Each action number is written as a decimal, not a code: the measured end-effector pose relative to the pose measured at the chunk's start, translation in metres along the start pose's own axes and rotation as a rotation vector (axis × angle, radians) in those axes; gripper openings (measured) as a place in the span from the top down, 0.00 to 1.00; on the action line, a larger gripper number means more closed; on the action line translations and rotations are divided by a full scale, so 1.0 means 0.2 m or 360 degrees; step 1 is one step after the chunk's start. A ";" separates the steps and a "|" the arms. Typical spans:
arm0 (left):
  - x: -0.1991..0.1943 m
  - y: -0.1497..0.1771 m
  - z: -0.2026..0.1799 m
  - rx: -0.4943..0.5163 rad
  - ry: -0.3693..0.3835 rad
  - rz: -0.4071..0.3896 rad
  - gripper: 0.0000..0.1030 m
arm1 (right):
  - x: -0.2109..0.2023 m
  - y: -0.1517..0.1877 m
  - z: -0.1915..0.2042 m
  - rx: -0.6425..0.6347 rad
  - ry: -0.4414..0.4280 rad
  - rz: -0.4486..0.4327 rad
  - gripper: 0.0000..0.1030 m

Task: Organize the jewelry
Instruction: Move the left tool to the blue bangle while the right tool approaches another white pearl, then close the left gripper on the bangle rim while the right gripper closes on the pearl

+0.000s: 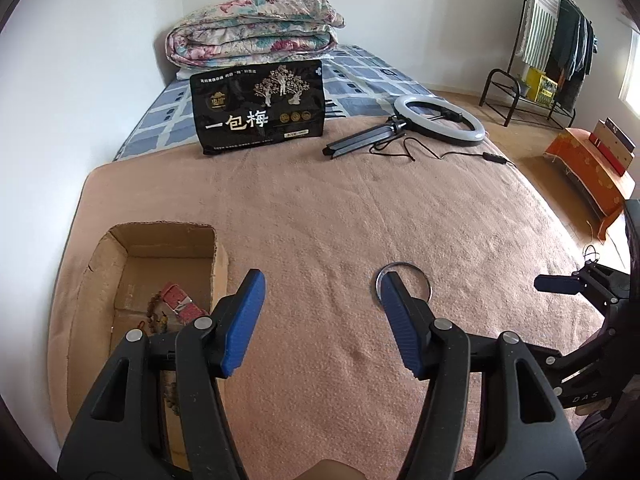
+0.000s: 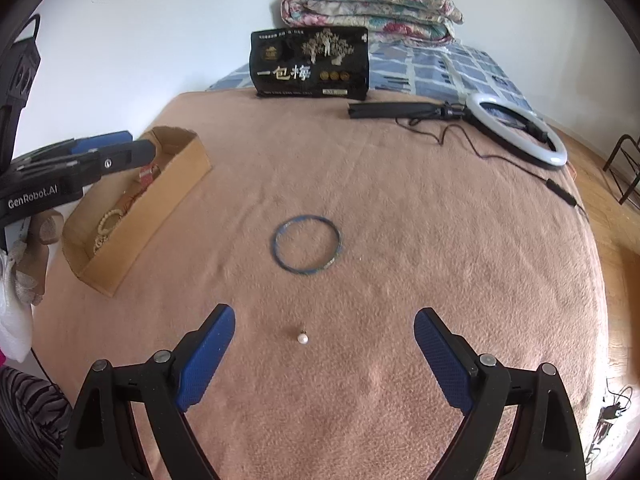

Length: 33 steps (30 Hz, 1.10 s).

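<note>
Both grippers are held with jaws apart and nothing between the pads. With the cardboard box [image 2: 136,216] taken as landmark: the left gripper [image 1: 322,284] is held just to its right, one finger overlapping the box's near corner in the left wrist view. A beaded bracelet [image 2: 108,220] and a red strap [image 1: 180,300] are seen inside it. The bangle [image 2: 307,245] lies flat on the blanket [image 2: 440,240] to its right, well apart. Nearer than the bangle, the pearl [image 2: 303,337] is framed by the right gripper [image 2: 324,324], untouched.
</note>
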<state>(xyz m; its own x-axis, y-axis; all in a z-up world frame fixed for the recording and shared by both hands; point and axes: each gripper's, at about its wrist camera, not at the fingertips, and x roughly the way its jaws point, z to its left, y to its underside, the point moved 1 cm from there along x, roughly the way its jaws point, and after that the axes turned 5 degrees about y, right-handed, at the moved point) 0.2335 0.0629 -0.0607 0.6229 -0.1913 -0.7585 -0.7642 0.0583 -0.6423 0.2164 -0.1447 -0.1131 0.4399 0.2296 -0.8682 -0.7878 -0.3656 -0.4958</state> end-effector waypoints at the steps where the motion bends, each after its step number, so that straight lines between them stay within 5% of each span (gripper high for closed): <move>1: 0.02 0.00 -0.01 0.0001 0.0005 0.0013 0.40 | 0.02 0.02 0.00 -0.0013 0.0001 0.0020 0.16; 13: 0.19 0.04 -0.06 0.0025 0.0062 0.0112 0.40 | 0.24 0.13 0.03 -0.0108 -0.0074 0.0204 0.59; 33: 0.37 0.08 -0.08 0.0023 0.0107 0.0209 0.40 | 0.32 0.14 0.09 -0.0226 -0.0064 0.0232 0.81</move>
<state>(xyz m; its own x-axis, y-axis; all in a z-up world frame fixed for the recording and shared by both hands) 0.2653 0.0337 -0.1257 0.5048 -0.2464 -0.8273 -0.8356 0.1011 -0.5399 0.2140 -0.1239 -0.1830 0.3060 0.2000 -0.9308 -0.7719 -0.5202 -0.3655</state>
